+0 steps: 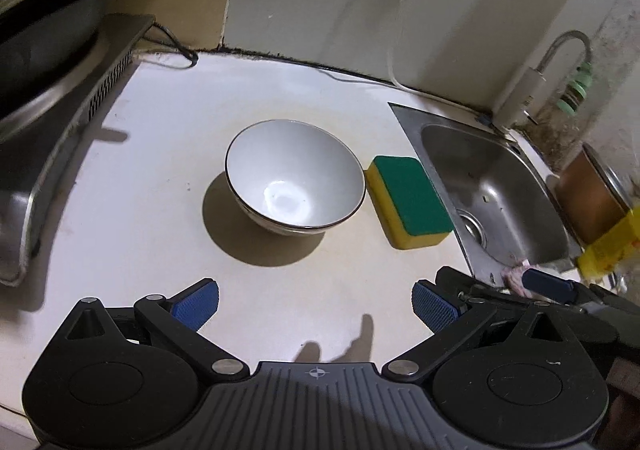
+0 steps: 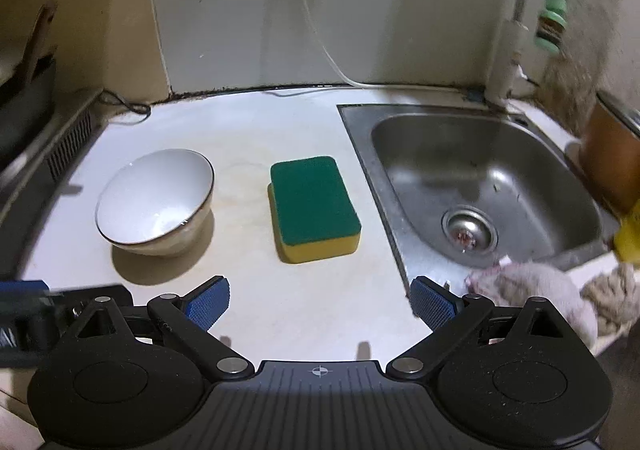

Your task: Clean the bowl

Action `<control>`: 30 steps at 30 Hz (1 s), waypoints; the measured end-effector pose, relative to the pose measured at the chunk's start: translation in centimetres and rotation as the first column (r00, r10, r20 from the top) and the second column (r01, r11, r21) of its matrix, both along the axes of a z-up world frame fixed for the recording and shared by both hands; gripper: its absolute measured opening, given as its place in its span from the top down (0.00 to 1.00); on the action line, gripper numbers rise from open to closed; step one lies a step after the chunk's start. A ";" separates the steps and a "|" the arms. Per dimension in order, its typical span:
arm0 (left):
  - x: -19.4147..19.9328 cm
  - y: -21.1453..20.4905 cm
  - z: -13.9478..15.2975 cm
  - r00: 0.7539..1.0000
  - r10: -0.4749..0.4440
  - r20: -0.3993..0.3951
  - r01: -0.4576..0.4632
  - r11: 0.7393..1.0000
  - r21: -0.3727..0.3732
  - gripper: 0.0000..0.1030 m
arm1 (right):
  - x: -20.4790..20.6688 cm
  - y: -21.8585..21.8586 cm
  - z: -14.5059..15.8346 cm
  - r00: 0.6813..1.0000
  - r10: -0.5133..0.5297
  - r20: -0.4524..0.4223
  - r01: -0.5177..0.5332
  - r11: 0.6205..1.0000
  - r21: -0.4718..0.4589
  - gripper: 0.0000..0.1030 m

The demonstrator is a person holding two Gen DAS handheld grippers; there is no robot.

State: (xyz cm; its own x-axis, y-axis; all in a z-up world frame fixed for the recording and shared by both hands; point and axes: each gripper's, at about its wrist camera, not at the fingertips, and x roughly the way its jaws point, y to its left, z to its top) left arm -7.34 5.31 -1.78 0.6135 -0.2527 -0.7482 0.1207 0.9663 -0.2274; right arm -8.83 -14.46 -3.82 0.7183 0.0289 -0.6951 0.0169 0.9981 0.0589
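A pale countertop (image 1: 160, 170) runs from a stove edge to a steel sink (image 1: 492, 186). From the left wrist, the white bowl (image 1: 294, 176) stands upright mid-counter, a sponge (image 1: 408, 202) just beside it; the left gripper (image 1: 316, 306) gapes empty. From the right wrist, the right gripper (image 2: 320, 306) is likewise released, near the sponge (image 2: 314, 206). The bowl (image 2: 156, 202), probably ceramic, looks stiff, slippery, breakable: pinch its rim.

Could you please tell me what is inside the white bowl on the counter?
Nothing shows inside the bowl: only its glossy white interior with light reflections. Its near inner wall is hidden behind the rim from these angles.
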 end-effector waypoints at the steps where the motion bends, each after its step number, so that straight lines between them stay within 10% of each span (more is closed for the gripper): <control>1: -0.3 -0.2 0.4 1.000 -0.003 0.012 0.003 1.000 0.023 0.00 | 0.0 0.0 0.2 1.000 -0.004 -0.003 0.004 1.000 0.002 0.05; 13: -0.8 -3.3 1.7 0.997 0.071 0.038 -0.075 0.992 0.105 0.00 | 0.3 -3.5 0.0 0.998 0.038 -0.058 -0.030 0.990 0.138 0.05; 20: -0.1 -2.3 0.9 0.986 0.158 -0.043 -0.157 0.987 0.043 0.00 | 0.6 -4.0 0.0 0.995 0.075 -0.059 -0.070 0.993 0.092 0.05; 30: -0.5 -3.8 1.4 0.990 0.140 -0.026 -0.134 0.979 0.150 0.00 | -0.4 -4.5 0.8 1.000 0.023 -0.002 -0.023 0.999 0.040 0.05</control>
